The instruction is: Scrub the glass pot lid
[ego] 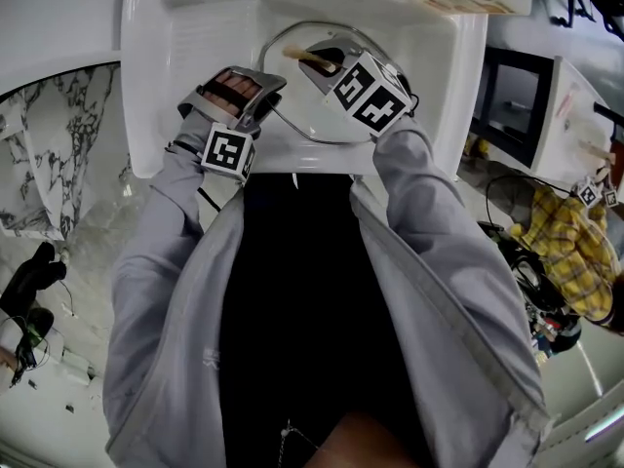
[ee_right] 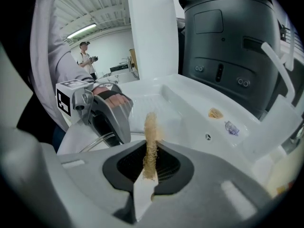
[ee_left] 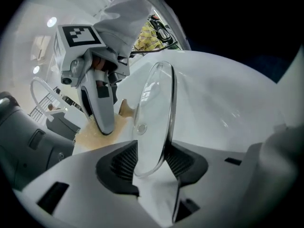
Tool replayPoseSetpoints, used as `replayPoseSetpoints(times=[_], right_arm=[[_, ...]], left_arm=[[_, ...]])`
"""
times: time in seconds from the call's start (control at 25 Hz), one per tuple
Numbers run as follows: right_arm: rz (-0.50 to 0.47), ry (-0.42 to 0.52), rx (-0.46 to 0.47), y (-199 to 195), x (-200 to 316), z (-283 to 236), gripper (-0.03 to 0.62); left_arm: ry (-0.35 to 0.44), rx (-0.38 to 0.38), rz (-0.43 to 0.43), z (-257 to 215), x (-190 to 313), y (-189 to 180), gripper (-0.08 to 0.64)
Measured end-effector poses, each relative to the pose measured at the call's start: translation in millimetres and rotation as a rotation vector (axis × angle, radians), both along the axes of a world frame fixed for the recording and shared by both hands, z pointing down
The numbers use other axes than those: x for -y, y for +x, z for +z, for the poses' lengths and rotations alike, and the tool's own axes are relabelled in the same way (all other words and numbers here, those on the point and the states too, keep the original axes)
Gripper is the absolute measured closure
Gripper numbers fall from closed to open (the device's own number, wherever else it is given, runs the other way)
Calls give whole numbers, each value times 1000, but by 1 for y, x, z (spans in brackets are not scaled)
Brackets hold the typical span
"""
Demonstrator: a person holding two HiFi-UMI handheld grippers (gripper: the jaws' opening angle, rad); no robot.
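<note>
Clamping a tan loofah scrubber [ee_right: 150, 132] edge-on, the right gripper [ee_right: 149, 163] has both ribbed pads pressed against the strip, which stands upright out of them. In the head view its free end reaches over the far left part of the glass pot lid [ee_left: 154, 108]. I cannot tell whether it actually touches the glass.

The left gripper [ee_left: 151, 163] is clenched on the lid's rim. The metal-edged glass runs edge-on between its two dark pads, and the right gripper's tip sits just left of the lid's face. Seen from the head, this gripper comes in from the near left and pinches the lid's near-left edge. The right one comes in from the near right, its marker cube [ego: 369, 91] above the lid.

The lid is inside the basin of the white sink [ego: 444, 86], toward its near wall, with a ribbed draining area to the far left.

A small tan scrap [ee_right: 216, 113] lies on the sink's ledge, and a dark grey machine [ee_right: 228, 42] rises right behind it. A marbled counter [ego: 58, 154] lies left of the sink, and a yellow checked cloth [ego: 570, 252] lies well off to the right. A person [ee_right: 87, 56] stands far back in the room.
</note>
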State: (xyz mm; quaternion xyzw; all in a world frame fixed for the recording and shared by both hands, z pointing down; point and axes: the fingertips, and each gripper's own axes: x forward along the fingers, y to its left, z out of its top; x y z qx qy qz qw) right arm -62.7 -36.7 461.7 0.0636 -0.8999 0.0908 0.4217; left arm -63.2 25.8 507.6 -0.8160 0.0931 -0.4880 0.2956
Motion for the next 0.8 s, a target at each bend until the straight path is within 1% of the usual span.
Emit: replayPoseSetpoints(times=[0.08, 0.16, 0.28, 0.44, 0.56, 0.64, 0.72, 0.8], right_arm=[[-15, -6, -9, -3, -2, 6, 561], [-31, -8, -18, -7, -2, 11, 561], [-46, -4, -29, -12, 0, 15, 561], [-62, 7, -50, -17, 7, 20, 561], [-132, 50, -103, -21, 12, 31, 561], [-198, 85, -149, -23, 15, 40, 561], [-256, 111, -181, -26, 16, 46, 561], [-299, 124, -202, -29, 18, 52, 561]], left_arm=[[-22, 7, -15, 1, 1, -1, 379], [-29, 18, -22, 1, 1, -3, 365], [-48, 24, -36, -3, 1, -9, 360], [-63, 10, -60, -9, -2, -17, 356], [-51, -7, -78, -15, -3, -25, 356], [-64, -26, -94, -16, -4, -29, 359], [-78, -30, -83, -15, -8, -30, 408], [-74, -19, -54, -12, -15, -29, 502]])
